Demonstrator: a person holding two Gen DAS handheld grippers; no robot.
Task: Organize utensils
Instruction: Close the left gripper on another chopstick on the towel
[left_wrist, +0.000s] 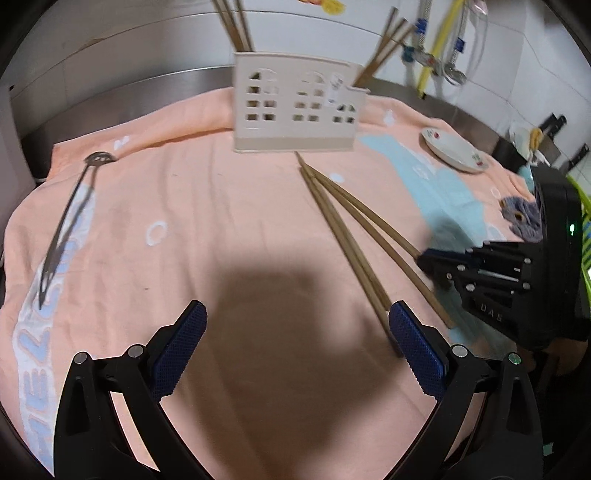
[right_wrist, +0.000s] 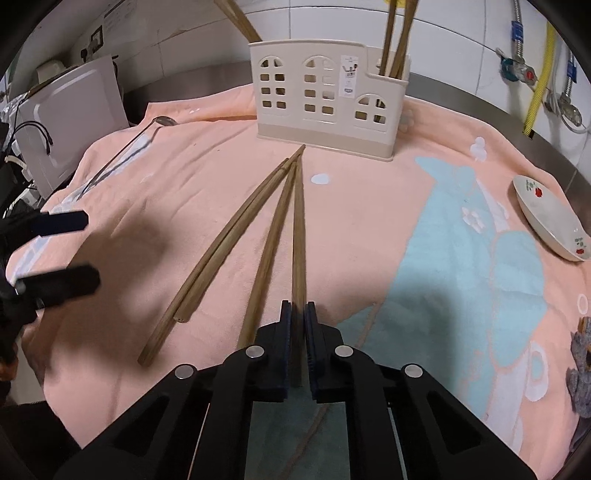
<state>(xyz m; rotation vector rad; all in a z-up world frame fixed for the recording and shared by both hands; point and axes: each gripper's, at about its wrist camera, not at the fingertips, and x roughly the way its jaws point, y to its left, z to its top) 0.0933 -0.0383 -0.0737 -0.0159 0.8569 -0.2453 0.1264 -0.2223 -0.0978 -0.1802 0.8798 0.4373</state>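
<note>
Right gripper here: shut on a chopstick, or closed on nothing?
Shut on a chopstick. In the right wrist view the right gripper has its pads pressed against one chopstick lying on the towel.

**Two wrist cameras looking down across one desk**

The left wrist camera is sitting behind the left tongs (left_wrist: 297, 354), tilting down over the peach towel (left_wrist: 229, 221) from close range. The right wrist camera is riding behind the right tongs (right_wrist: 297, 325), likewise tilting down. Both are facing the cream holder (left_wrist: 297, 107) by the wall, sharing the loose chopsticks (right_wrist: 236, 236) and plate (right_wrist: 550, 221).
</note>
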